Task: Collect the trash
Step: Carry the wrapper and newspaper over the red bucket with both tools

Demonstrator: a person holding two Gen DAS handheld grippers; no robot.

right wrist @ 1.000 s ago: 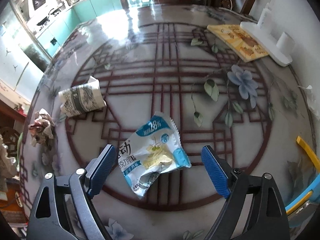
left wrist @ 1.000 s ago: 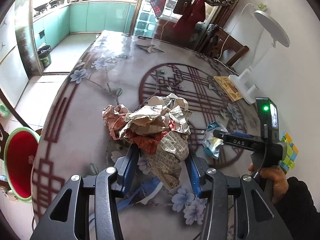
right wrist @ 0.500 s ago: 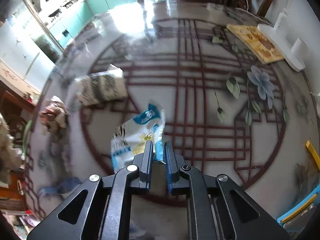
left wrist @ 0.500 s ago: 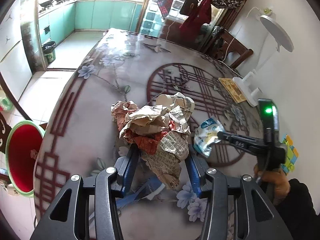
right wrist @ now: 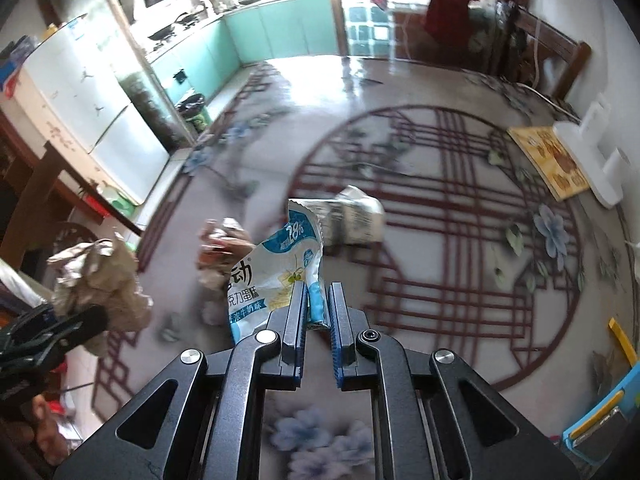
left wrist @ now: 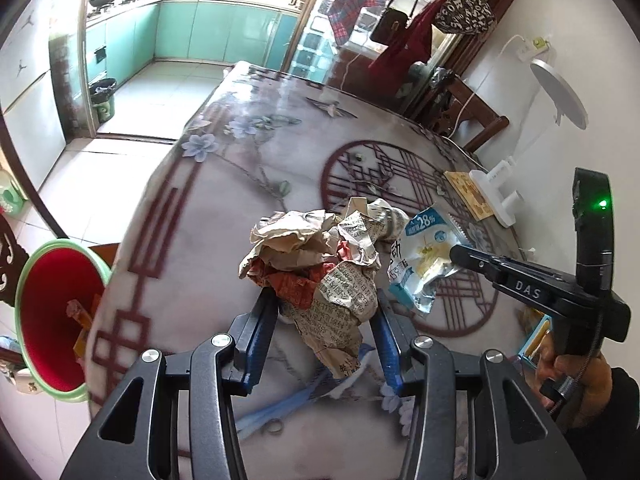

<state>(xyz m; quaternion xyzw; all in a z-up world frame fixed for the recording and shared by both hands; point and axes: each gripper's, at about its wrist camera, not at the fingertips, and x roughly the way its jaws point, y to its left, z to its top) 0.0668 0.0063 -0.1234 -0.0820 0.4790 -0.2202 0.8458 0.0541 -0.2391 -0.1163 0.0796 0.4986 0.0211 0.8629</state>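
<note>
Tabletop [right wrist: 460, 240] below: each gripper pinches one item (paper wad [left wrist: 320, 264], wrapper [right wrist: 276, 276]).

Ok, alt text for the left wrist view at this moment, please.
The left hand-held gripper is shut on a wad of crumpled newspaper, raised above a floral patterned table. At right, the right hand-held gripper holds a blue-and-white snack wrapper. A red bin with a green rim stands off the table's left edge.

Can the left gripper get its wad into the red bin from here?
Probably yes: the left gripper holds the paper wad, and the red bin stands open beside the table, nothing between.
</note>
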